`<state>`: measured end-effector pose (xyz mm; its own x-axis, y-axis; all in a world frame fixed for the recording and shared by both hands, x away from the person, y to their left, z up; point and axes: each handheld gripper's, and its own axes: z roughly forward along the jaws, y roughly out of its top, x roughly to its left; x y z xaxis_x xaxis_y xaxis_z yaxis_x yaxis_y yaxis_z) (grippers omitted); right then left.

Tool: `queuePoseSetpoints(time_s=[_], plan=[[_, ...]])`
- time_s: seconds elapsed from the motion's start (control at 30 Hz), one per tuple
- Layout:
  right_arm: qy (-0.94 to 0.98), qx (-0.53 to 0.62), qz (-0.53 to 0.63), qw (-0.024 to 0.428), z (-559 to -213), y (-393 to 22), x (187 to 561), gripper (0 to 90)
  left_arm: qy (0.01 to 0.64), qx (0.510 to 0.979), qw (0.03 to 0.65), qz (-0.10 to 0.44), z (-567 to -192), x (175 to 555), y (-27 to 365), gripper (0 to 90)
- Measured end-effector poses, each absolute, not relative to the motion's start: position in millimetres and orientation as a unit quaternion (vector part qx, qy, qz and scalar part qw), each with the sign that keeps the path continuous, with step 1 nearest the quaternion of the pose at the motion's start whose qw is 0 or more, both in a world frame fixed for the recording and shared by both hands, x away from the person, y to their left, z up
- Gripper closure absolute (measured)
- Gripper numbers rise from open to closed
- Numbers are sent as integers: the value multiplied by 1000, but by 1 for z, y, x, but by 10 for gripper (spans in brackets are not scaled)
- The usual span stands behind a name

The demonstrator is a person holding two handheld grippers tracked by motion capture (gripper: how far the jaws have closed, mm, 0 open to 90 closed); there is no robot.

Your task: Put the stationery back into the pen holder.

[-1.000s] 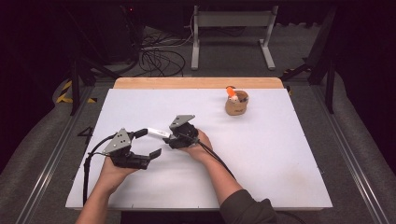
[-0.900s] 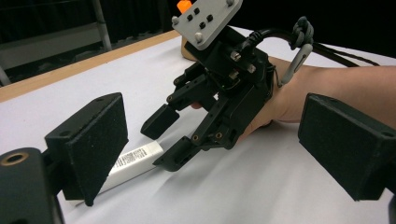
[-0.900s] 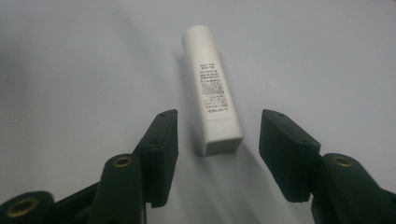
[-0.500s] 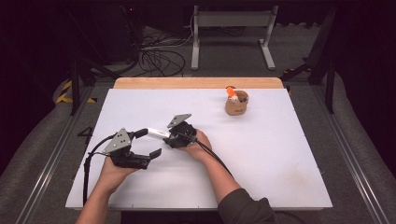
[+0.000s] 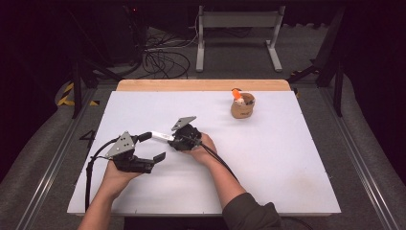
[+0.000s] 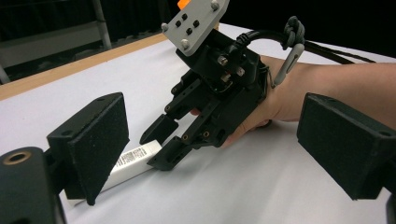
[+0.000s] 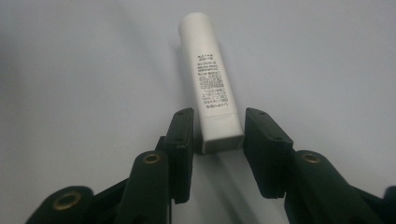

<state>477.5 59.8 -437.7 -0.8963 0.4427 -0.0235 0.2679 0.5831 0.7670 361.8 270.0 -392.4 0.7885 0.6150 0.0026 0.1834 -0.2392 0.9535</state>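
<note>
The white tube (image 7: 212,84) lay flat on the tabletop (image 5: 287,163). The right tongs (image 7: 218,135) had just been closing around the tube's flat end, seemingly not yet pinching it. The left tongs (image 6: 210,144) stood open beside the tube. Gripping and lifting remained.

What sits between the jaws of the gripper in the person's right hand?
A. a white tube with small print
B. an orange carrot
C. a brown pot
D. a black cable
A: in the right gripper view the white tube lies on the table with its flat end between the right gripper jaws.
</note>
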Motion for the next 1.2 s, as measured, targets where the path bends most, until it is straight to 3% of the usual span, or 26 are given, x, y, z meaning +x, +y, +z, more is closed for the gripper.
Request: queuePoseSetpoints(time_s=[0.27, 0.7, 1.2], plan=[[884, 197, 411, 106, -438, 61, 476, 706, 262, 762, 559, 194, -393, 362, 271, 100], [885, 188, 408, 118, -437, 59, 471, 715, 275, 758, 559, 193, -393, 363, 273, 108], [854, 188, 463, 145, -419, 28, 452, 716, 283, 755, 559, 192, -393, 365, 271, 115]])
